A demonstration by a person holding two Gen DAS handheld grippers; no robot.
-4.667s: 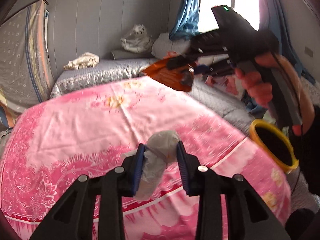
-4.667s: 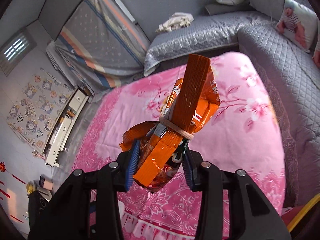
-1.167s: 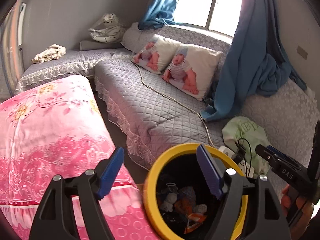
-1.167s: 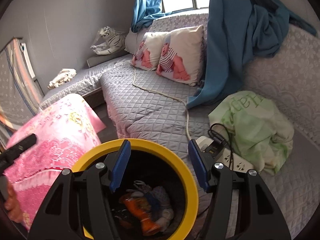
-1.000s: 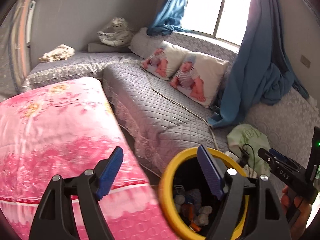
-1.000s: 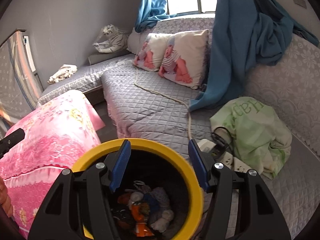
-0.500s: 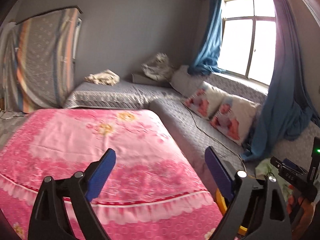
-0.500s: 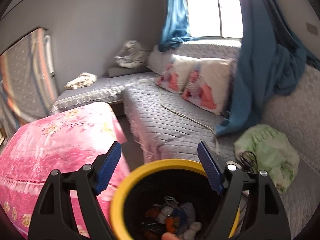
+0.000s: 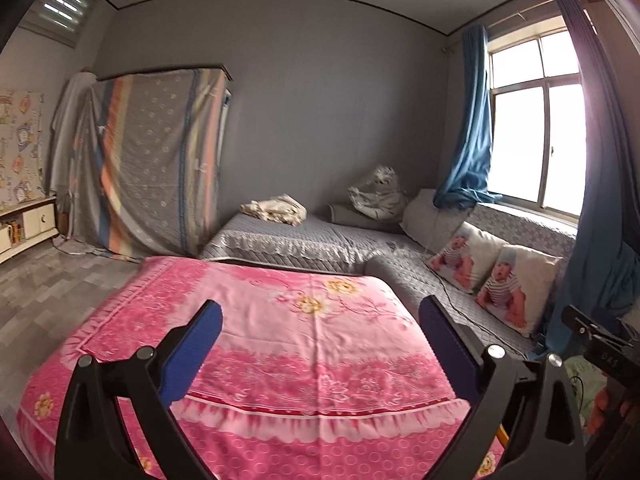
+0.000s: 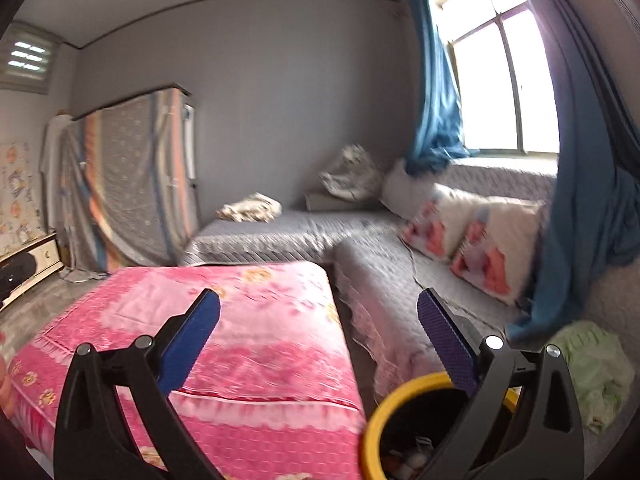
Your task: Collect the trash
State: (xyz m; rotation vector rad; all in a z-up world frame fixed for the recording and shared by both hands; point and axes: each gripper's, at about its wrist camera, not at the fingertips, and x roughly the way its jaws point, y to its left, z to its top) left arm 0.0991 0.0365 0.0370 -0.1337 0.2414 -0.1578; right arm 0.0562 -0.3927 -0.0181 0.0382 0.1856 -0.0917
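My left gripper (image 9: 320, 320) is open and empty, raised over the near end of the pink flowered table cover (image 9: 280, 332). My right gripper (image 10: 318, 316) is open and empty too. A yellow-rimmed black bin (image 10: 384, 412) sits below it at the lower right, with trash inside (image 10: 408, 460). In the left wrist view only a sliver of the bin's yellow rim (image 9: 503, 435) shows behind the right finger. The other hand-held gripper (image 9: 600, 344) shows at the right edge there.
A grey quilted corner sofa (image 9: 320, 240) runs behind and to the right of the table, with two baby-print pillows (image 9: 492, 280), a plush tiger (image 9: 380, 196) and a crumpled cloth (image 9: 276, 208). Blue curtains (image 10: 596, 184) hang by the window. A green bag (image 10: 592, 364) lies on the sofa.
Both grippers have tilted up and swung left, away from the bin toward the table and room. The bin has dropped to the lower edge of the right view. Both stay open.
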